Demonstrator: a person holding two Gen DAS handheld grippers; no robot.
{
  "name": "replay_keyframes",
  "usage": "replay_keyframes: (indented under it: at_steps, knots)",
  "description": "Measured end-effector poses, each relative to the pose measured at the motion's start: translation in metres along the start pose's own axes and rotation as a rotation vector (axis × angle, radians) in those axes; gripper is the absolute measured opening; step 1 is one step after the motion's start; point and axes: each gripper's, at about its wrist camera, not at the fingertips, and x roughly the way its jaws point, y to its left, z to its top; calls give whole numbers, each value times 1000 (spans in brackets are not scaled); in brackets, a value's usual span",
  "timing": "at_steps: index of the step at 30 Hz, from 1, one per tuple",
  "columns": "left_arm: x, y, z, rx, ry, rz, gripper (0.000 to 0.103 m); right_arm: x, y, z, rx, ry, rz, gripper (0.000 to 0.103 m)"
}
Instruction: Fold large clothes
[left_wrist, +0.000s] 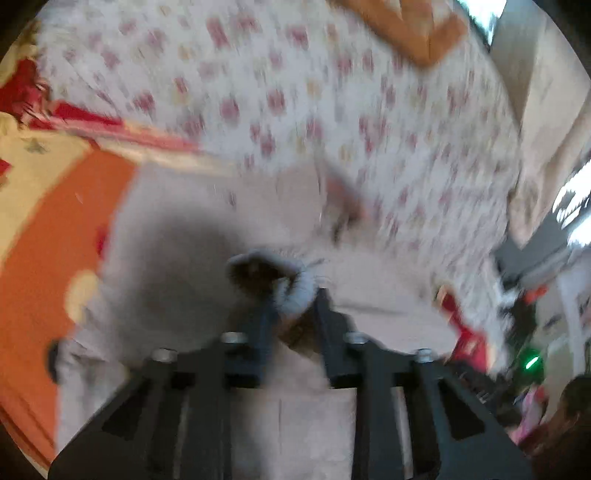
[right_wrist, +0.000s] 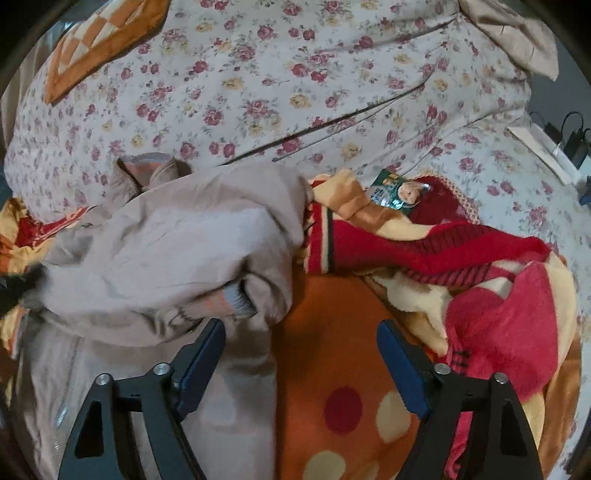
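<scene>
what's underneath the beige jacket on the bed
The beige jacket lies on an orange blanket with dots, which shows bare beside it, and its top edge overlaps the floral sheet. Whatever sits directly under its bunched middle is covered.

left view motion-blurred; beige jacket (right_wrist: 155, 251) cut off below

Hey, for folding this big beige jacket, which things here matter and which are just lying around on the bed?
Part of the job:
- beige jacket
- its ribbed cuff, pinched in the left gripper
- right gripper, open above the jacket's edge

Just lying about:
- red and yellow blanket
- orange dotted blanket
- floral sheet
- small packet
- chargers
</scene>
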Motion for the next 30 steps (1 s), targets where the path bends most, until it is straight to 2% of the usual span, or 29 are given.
replay_keyframes:
  at_steps: [3, 7, 8, 10, 13, 15, 18, 21, 22, 23, 27, 30]
  knots:
    - [-19, 15, 14, -74, -42, -50, 13, 4, -1, 1, 25, 15, 42, 74]
    - [-22, 7, 12, -27, -43, -39, 13, -5, 14, 0, 13, -27, 170, 76]
    - [-19, 4, 10, -20, -31, -47, 13, -6, 19, 0, -3, -42, 157, 78]
    - [-14, 0, 6, -2, -20, -35, 13, -4, 29, -2, -46, -73, 73, 81]
    - [-11, -3, 4, 2, -23, -29, 13, 6, 41, -2, -53, -72, 87, 88]
    - [-13, -2, 5, -10, -25, -42, 13, 14, 47, 0, -44, -81, 54, 88]
    - [-18, -1, 6, -14, -38, -56, 13, 27, 62, 7, -94, -132, -32, 88]
    - [-17, 0, 7, -8, -40, -38, 13, 36, 68, 17, -143, -191, -173, 88]
    - [-15, 2, 8, -10, -36, -29, 13, 33, 60, 21, -120, -209, -228, 88]
    - [-13, 3, 8, -13, -32, -24, 13, 29, 53, 23, -89, -212, -237, 88]
    - [-5, 9, 7, -28, -11, -8, 13, -8, 4, 27, 134, -188, -150, 88]
    - [-9, 8, 6, -12, -12, -9, 13, -27, -12, 15, 197, -130, -86, 88]
